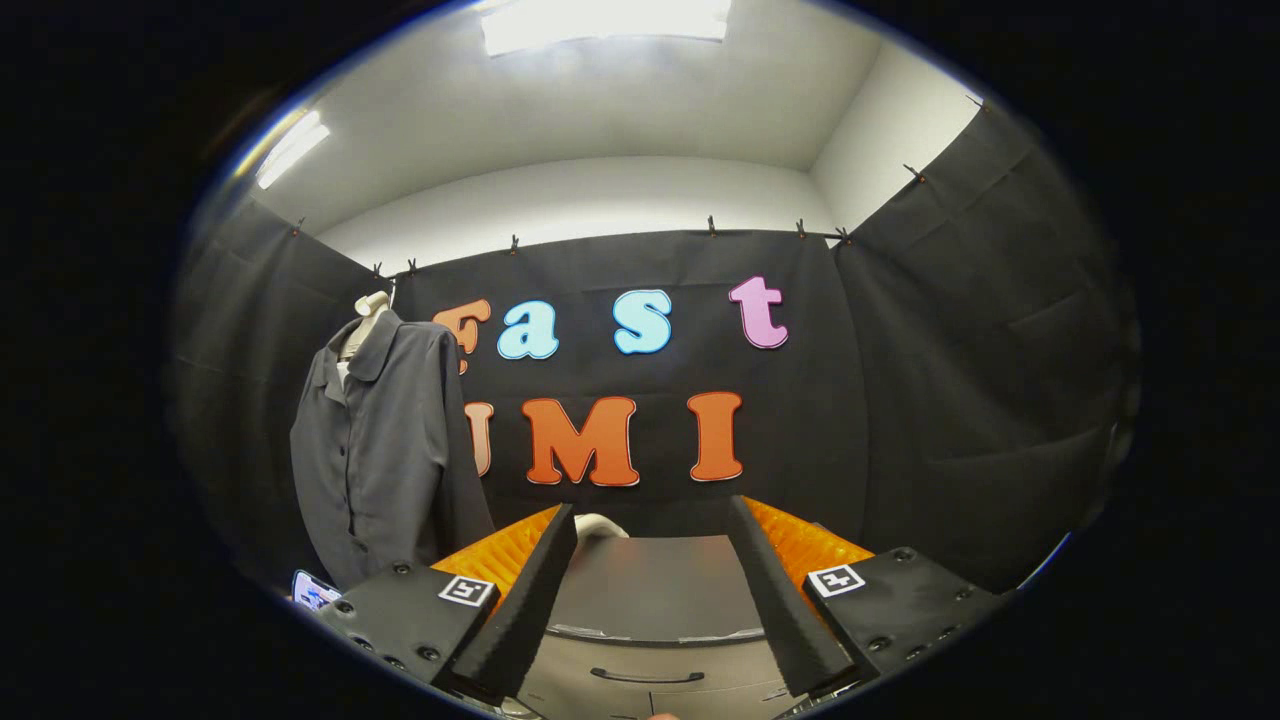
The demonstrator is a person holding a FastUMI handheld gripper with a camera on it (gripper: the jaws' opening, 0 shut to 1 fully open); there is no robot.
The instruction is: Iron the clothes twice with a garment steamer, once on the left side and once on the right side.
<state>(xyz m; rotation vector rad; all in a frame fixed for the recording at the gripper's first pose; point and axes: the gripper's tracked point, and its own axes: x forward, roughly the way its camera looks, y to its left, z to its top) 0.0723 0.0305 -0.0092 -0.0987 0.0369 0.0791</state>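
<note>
Garment steamer (598, 524): only a small pale curved part of it peeks up at the far edge of the grey cabinet top (650, 590), just beyond the inner edge of your left finger, so you can't read its long axis or which way its head points from here. The shirt (385, 450) hangs on a pale hanger (372, 305) against the booth wall, off to the left and well beyond the fingers; long axis vertical, collar up, button placket facing roughly toward you and slightly right. Your gripper (650, 590) has its fingers spread wide apart with nothing between them, only cabinet top. My read: task is at the start, steamer not picked up, neither left nor right pass done. Both passes remain, and the grab comes first.
</note>
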